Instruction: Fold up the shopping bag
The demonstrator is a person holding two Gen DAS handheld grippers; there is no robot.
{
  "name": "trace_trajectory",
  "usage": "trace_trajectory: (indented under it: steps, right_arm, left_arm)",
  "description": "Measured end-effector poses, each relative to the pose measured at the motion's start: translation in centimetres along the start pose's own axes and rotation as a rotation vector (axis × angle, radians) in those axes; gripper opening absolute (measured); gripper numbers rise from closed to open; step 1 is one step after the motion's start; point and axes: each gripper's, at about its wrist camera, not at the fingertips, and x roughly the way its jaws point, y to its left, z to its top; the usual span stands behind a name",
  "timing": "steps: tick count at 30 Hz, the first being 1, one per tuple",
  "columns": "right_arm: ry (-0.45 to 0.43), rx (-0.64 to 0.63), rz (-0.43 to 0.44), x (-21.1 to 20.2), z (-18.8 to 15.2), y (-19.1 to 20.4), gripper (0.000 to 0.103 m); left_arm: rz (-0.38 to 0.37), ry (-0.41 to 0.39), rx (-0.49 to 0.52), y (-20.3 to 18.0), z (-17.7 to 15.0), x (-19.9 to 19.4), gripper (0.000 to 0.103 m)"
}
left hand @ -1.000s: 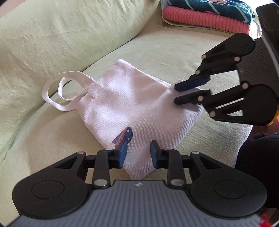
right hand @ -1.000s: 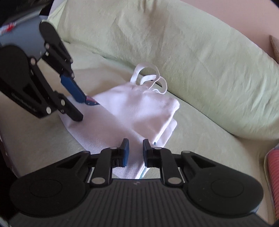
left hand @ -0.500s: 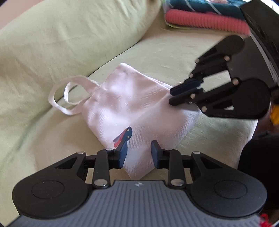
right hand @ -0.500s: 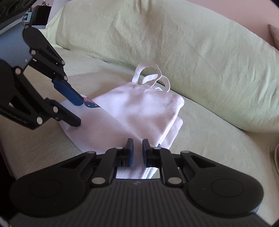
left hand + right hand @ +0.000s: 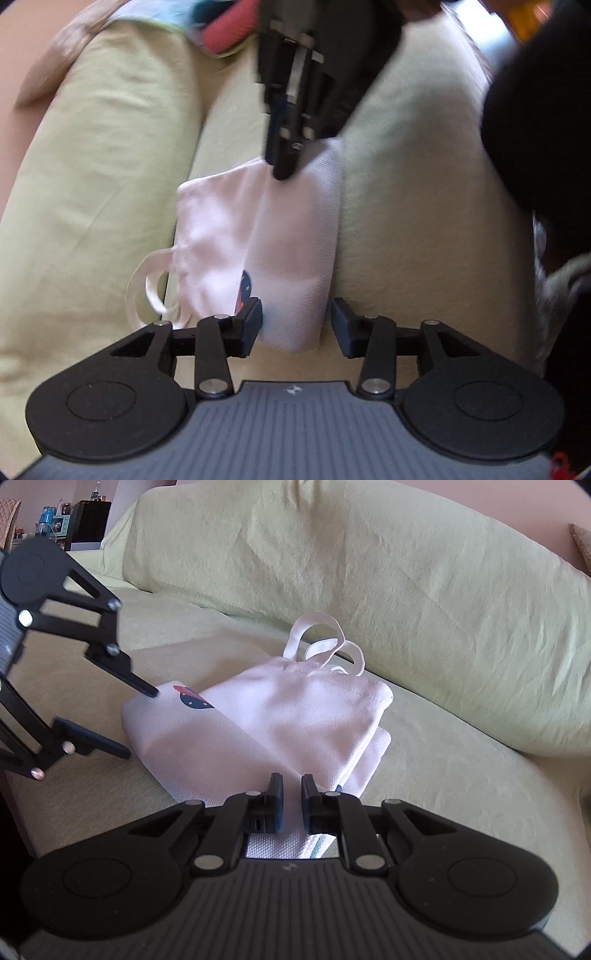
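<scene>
A white cloth shopping bag (image 5: 295,716) lies folded over on the green sofa seat, its looped handles (image 5: 321,642) toward the back cushion and a small red and blue print (image 5: 195,699) showing at the fold. My left gripper (image 5: 295,326) straddles the bag's (image 5: 295,236) near edge. Its jaws are opening, with cloth between them and the pads not pressing. From the right wrist view that left gripper (image 5: 136,723) spans the printed corner. My right gripper (image 5: 291,805) is shut on the bag's opposite corner, seen pinching it (image 5: 282,170) in the blurred left wrist view.
The sofa's back cushion (image 5: 406,590) rises just behind the bag. Folded pink and teal textiles (image 5: 229,33) are stacked further along the seat. A person's dark clothing (image 5: 535,129) fills the right side. A shelf with jars (image 5: 55,520) stands far off.
My left gripper has rolled and dropped toward the bag's near edge, and its jaws have widened. The right gripper has stayed pinched on its corner.
</scene>
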Motion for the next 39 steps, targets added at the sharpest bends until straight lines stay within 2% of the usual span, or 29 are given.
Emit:
trace_trajectory:
  steps: [5,7,9,10,11,13,16,20,24,29,32,35,39]
  right_arm:
    - [-0.009,-0.031,0.013,0.0,0.2,0.0,0.011]
    - [-0.015,-0.076,0.025,-0.1,0.5,-0.3,0.011]
    - [-0.017,-0.132,0.033,-0.6,0.9,-0.7,0.026]
    - [-0.029,-0.155,0.053,-1.1,1.0,-1.1,0.045]
    - [-0.045,-0.175,0.078,-1.7,1.0,-1.5,0.057]
    - [-0.084,-0.236,0.129,-3.1,0.7,-2.0,0.058]
    - [-0.095,-0.423,0.168,-4.3,-0.5,-1.5,0.058]
    - [-0.106,-0.682,0.121,-3.1,-2.8,-0.1,0.057]
    - [-0.118,-0.745,0.126,-1.3,-3.8,-0.2,0.056]
    - [-0.015,-0.498,0.230,-0.3,-1.5,-2.5,0.054]
    - [0.040,-0.458,0.261,-0.5,-0.6,-2.9,0.051]
    - [0.111,-0.410,0.325,-1.4,0.3,-3.4,0.050]
    - [0.217,-0.313,0.469,-4.0,0.5,-4.4,0.050]
  left_arm:
    - [-0.188,-0.045,-0.061,3.5,-1.2,1.4,0.048]
    - [-0.231,-0.042,-0.064,4.4,-1.2,1.7,0.048]
    - [-0.257,-0.035,-0.058,4.8,-1.1,2.0,0.048]
    - [-0.261,-0.034,-0.063,4.8,-1.2,2.1,0.048]
    - [-0.264,-0.036,-0.073,4.8,-1.3,2.1,0.048]
    - [-0.265,-0.043,-0.098,4.7,-1.5,2.2,0.048]
    - [-0.268,-0.046,-0.116,4.8,-1.6,2.3,0.048]
    - [-0.289,-0.053,-0.135,5.3,-1.7,2.7,0.048]
    - [-0.294,-0.066,-0.168,5.5,-2.1,2.8,0.049]
    - [-0.293,-0.103,-0.300,6.0,-2.6,2.5,0.049]
    - [-0.312,-0.110,-0.383,6.5,-2.7,2.2,0.049]
    - [-0.383,-0.130,-0.448,6.9,-2.4,0.7,0.048]
    - [-0.518,-0.166,-0.520,6.7,-2.0,-2.1,0.045]
